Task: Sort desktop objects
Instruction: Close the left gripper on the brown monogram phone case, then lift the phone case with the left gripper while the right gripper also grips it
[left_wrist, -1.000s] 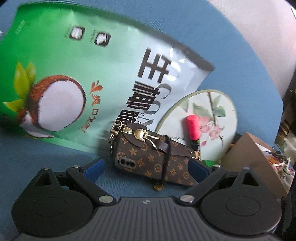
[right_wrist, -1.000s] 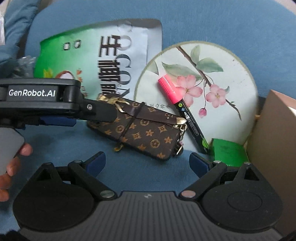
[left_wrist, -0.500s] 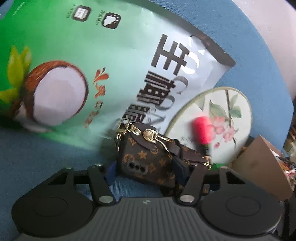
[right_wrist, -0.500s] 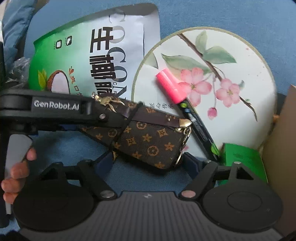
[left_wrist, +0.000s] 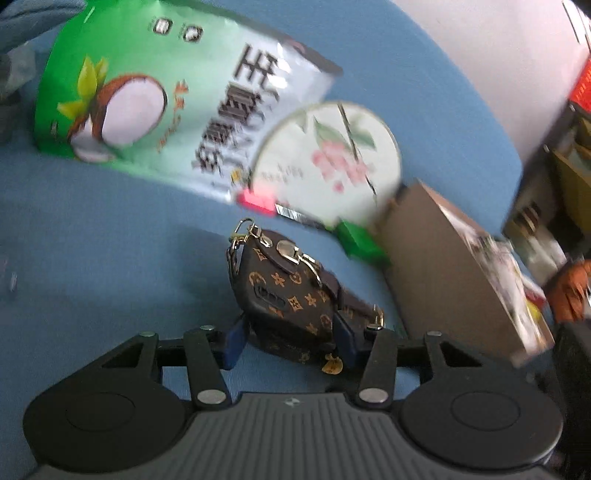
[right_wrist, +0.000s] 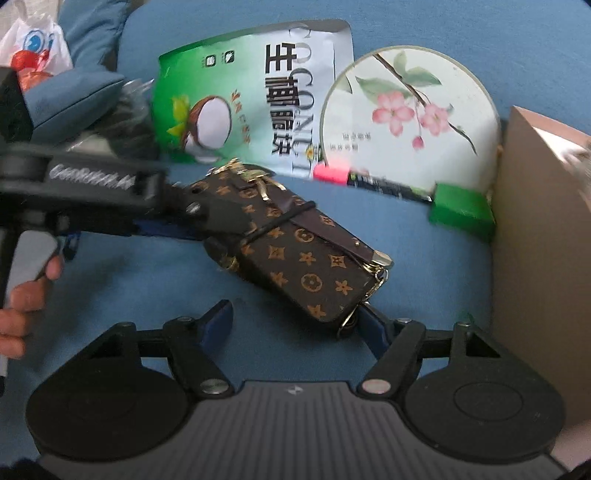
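Brown leather-look case (right_wrist: 295, 254), printed with tan monogram flowers, is lying slantwise on the blue table (right_wrist: 424, 280), a dark strap crossing it and gold clasps shining at both ends. We are pinching its one end in the left gripper (left_wrist: 290, 338), whose jaws have just been closing onto it. Our right gripper (right_wrist: 295, 323) has also been closing; its right pad is touching the case's clasp end while its left pad is standing clear. Beyond the case a pink marker (right_wrist: 330, 173), a floral fan (right_wrist: 410, 118) and a green coconut bag (right_wrist: 236, 96) are lying.
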